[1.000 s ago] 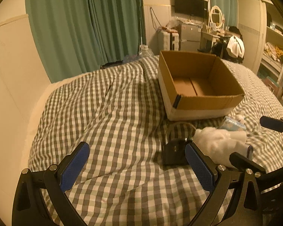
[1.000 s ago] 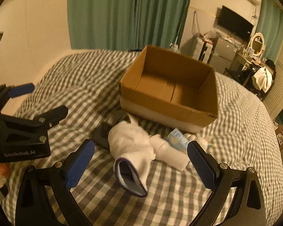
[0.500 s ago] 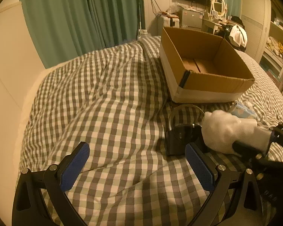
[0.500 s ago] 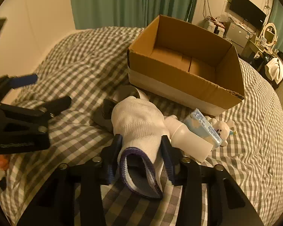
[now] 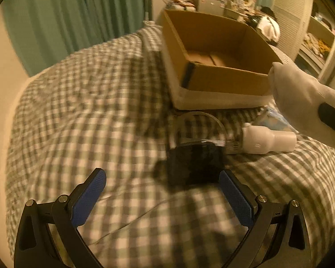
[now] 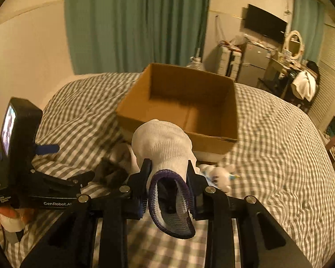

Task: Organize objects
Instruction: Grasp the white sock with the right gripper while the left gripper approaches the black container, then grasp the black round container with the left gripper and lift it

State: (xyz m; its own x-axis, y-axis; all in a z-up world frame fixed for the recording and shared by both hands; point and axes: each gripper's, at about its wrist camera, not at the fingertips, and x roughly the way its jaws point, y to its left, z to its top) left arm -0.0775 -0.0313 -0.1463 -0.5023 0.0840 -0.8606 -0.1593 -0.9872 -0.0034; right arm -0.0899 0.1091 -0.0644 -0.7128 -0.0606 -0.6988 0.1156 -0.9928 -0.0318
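My right gripper (image 6: 168, 174) is shut on a white sock (image 6: 163, 143) with a purple-edged cuff and holds it lifted in front of the open cardboard box (image 6: 181, 102). The sock (image 5: 301, 93) also shows at the right of the left wrist view, level with the box (image 5: 214, 51). My left gripper (image 5: 162, 197) is open and empty above the checked bedcover, just short of a black pouch (image 5: 194, 165). A white bottle (image 5: 268, 139) and a blue packet (image 5: 274, 120) lie beside the pouch.
A small white plush toy (image 6: 218, 174) lies in front of the box. The checked bedcover (image 6: 279, 145) spreads around. Green curtains (image 6: 134, 20) hang behind the bed. A fridge, desk and shelves stand at the far right.
My right gripper has closed on the white sock and lifted it off the bed toward the box. My left gripper has moved closer to the black pouch.
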